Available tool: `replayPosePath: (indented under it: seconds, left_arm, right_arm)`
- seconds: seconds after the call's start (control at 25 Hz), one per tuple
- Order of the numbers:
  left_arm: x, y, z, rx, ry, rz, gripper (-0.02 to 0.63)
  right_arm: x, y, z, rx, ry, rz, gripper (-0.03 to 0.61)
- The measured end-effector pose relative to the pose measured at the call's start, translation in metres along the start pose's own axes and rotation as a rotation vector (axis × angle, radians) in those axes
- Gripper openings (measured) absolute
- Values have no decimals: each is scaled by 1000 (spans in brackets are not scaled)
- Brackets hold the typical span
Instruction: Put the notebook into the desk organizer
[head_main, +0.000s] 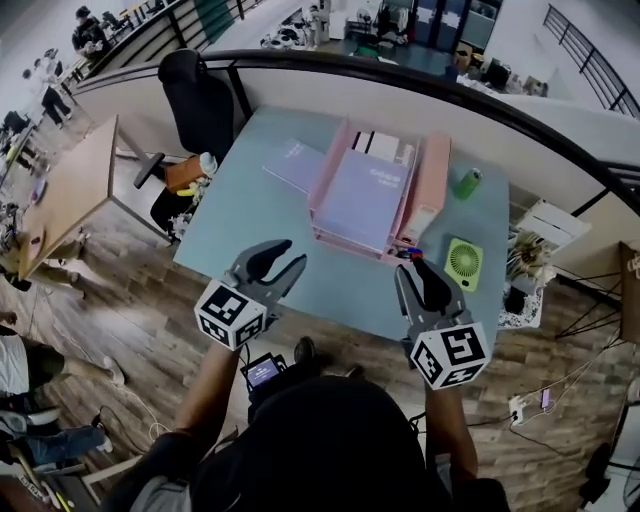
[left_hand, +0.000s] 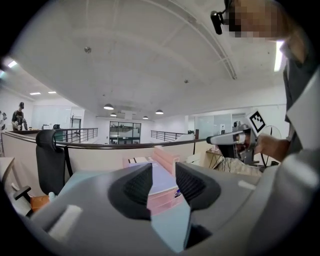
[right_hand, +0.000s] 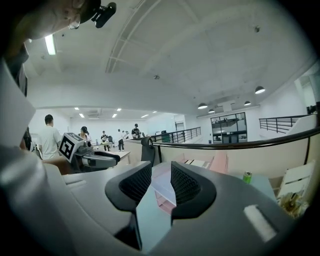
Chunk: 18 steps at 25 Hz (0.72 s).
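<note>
A pink desk organizer (head_main: 428, 180) stands at the middle back of the pale blue table (head_main: 300, 290). One lavender notebook (head_main: 362, 192) lies on its top tray. A second lavender notebook (head_main: 292, 160) lies flat on the table against the organizer's left side. My left gripper (head_main: 280, 258) hovers over the table's near edge, open and empty. My right gripper (head_main: 416, 270) hangs beside it to the right, its jaws narrower but apart, with nothing between them. The organizer (left_hand: 161, 199) and its notebook (left_hand: 162, 181) show between the left jaws (left_hand: 163, 172). The right gripper (right_hand: 161, 172) points at the organizer (right_hand: 220, 162).
A green can (head_main: 467, 183) and a small green fan (head_main: 463, 264) sit on the table right of the organizer. A black office chair (head_main: 200, 100) stands behind the table's left corner. A dark railing (head_main: 450, 90) runs behind the table. A white basket (head_main: 525, 262) is off the right edge.
</note>
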<state>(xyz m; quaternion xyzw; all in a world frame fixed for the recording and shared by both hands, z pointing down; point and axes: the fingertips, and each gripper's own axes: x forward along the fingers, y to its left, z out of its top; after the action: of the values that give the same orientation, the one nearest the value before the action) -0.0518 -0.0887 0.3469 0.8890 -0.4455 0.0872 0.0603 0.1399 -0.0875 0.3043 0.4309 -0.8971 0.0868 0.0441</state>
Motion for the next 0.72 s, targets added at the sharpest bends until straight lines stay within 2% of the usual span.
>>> replayPosePath:
  seconds: [0.4, 0.72]
  left_arm:
    - [30, 46, -6, -15, 6, -119, 201]
    - [45, 75, -31, -44, 44, -192, 201]
  right_arm:
    - [25, 3, 8, 3, -6, -151, 101]
    - [47, 4, -11, 10, 33, -258, 101]
